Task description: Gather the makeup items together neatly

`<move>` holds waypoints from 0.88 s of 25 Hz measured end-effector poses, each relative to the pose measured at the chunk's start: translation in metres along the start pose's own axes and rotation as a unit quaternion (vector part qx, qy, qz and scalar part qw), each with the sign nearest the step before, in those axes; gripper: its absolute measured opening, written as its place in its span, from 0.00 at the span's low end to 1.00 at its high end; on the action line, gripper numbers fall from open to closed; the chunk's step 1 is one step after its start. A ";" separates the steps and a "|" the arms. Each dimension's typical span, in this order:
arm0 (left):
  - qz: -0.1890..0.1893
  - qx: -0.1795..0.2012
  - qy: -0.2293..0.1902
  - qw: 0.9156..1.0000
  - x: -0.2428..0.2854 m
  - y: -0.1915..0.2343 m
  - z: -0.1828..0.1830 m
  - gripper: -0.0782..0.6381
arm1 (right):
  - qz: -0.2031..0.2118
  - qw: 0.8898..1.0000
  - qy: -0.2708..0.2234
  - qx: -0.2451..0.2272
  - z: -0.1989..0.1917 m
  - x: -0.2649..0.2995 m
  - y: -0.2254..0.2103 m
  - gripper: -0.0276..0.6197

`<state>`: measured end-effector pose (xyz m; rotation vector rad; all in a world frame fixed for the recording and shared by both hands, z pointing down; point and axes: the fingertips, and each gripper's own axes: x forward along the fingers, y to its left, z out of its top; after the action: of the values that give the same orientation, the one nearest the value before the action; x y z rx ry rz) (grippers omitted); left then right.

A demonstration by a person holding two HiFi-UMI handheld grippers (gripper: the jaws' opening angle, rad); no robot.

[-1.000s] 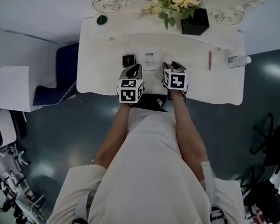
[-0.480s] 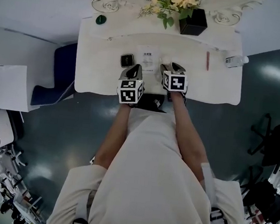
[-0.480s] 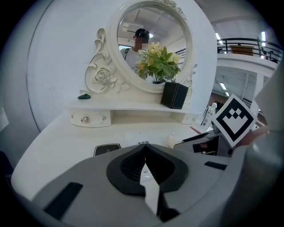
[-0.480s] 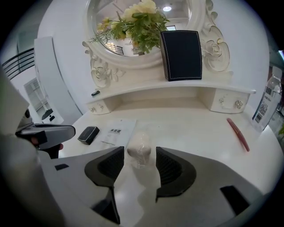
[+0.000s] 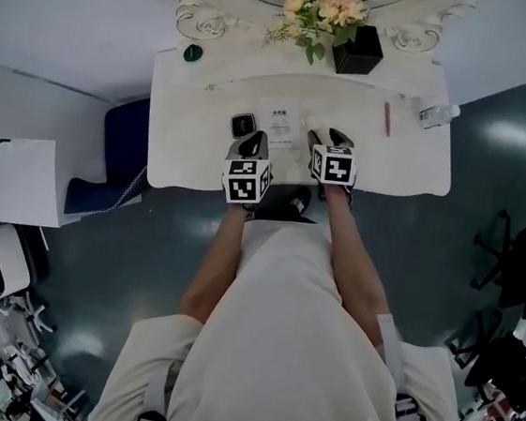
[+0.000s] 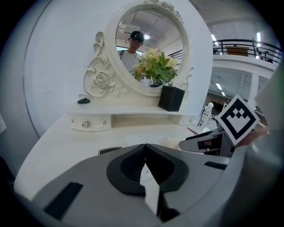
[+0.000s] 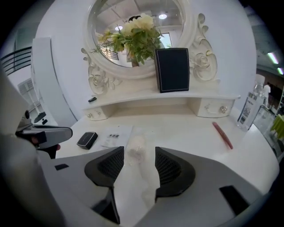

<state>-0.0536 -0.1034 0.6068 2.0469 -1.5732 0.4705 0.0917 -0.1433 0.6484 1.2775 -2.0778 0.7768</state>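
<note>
On the white dressing table [image 5: 194, 150] lie a black compact [image 5: 244, 123], a white printed sachet [image 5: 280, 122] and a red pencil [image 5: 386, 118]. My left gripper [image 5: 255, 138] hovers near the front edge just behind the compact [image 6: 109, 150]. Its jaws [image 6: 144, 146] are shut and hold nothing. My right gripper [image 5: 328, 135] is beside it, and its jaws have just been opening. They now stand open [image 7: 139, 153]. A pale, clear tube-like item [image 7: 135, 148] lies on the table between and just past them, and neither pad touches it.
A round mirror, a flower bunch [image 5: 322, 4] and a black box [image 7: 172, 69] stand on the raised back shelf. A small dark green thing [image 5: 193, 53] sits at that shelf's left end. A clear bottle [image 7: 251, 107] stands at the right end, beyond the red pencil [image 7: 222, 135].
Only the head camera has shifted a little. Both grippers keep their places over the table's front edge.
</note>
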 end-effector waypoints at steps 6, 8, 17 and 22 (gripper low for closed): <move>-0.008 -0.003 0.005 1.000 -0.014 -0.001 -0.010 0.13 | -0.019 1.000 -0.006 0.006 -0.015 -0.020 0.004 0.42; -0.011 -0.003 0.005 1.000 -0.020 -0.004 -0.014 0.13 | -0.020 1.000 -0.010 0.008 -0.021 -0.026 0.006 0.42; -0.018 -0.004 0.001 1.000 -0.046 -0.011 -0.031 0.13 | -0.026 0.999 -0.029 0.015 -0.037 -0.048 0.014 0.38; -0.018 -0.009 -0.003 1.000 -0.062 -0.010 -0.041 0.13 | -0.016 0.999 -0.031 0.011 -0.049 -0.057 0.030 0.34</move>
<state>-0.0593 -0.0283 0.6036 2.0605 -1.5366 0.4367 0.0940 -0.0639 0.6342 1.3585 -2.0987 0.7564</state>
